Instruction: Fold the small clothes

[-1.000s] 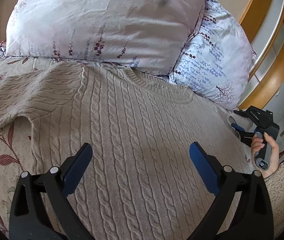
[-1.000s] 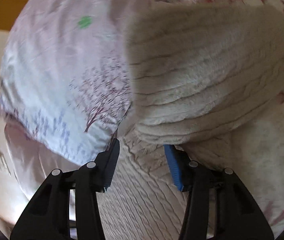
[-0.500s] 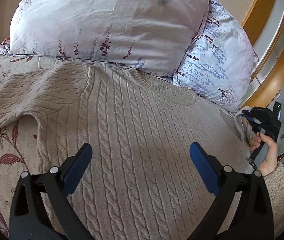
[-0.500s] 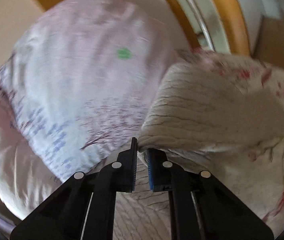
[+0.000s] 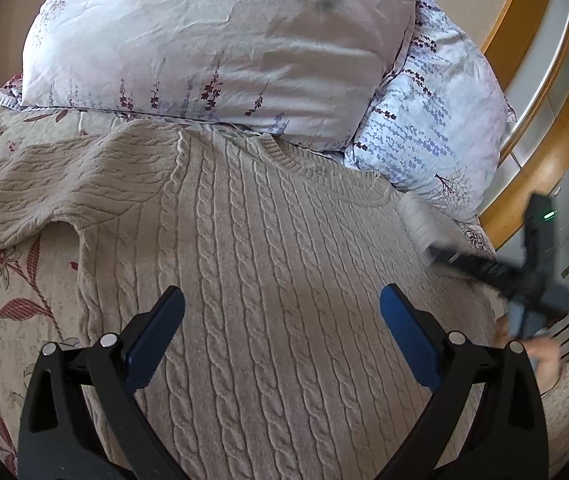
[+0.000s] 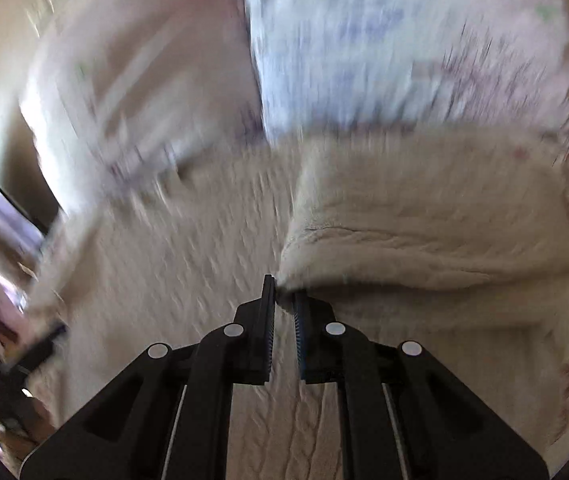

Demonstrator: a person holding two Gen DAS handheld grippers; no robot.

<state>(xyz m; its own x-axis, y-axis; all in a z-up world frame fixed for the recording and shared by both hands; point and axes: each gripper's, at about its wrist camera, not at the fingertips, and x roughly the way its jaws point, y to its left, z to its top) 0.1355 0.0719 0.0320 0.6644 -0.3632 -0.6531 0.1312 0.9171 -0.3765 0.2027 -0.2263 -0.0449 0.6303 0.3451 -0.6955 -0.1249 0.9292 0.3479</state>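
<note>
Right wrist view: right claw [image 6: 283, 304] pinched shut on the right sleeve [image 6: 424, 240] of a cable-knit sweater [image 5: 276, 280] spread flat on the bed [image 5: 8, 288]; left claw [image 5: 282, 320] gapes above its body. Step: sleeve fold. Next, probably lay the sleeve across the chest.

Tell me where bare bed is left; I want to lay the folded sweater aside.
Bare floral bedspread shows only in the left wrist view, below the sweater's spread sleeve and beside its body. Along the top, two pillows crowd the collar. At the right edge the right gripper is shut on the other sleeve.
</note>
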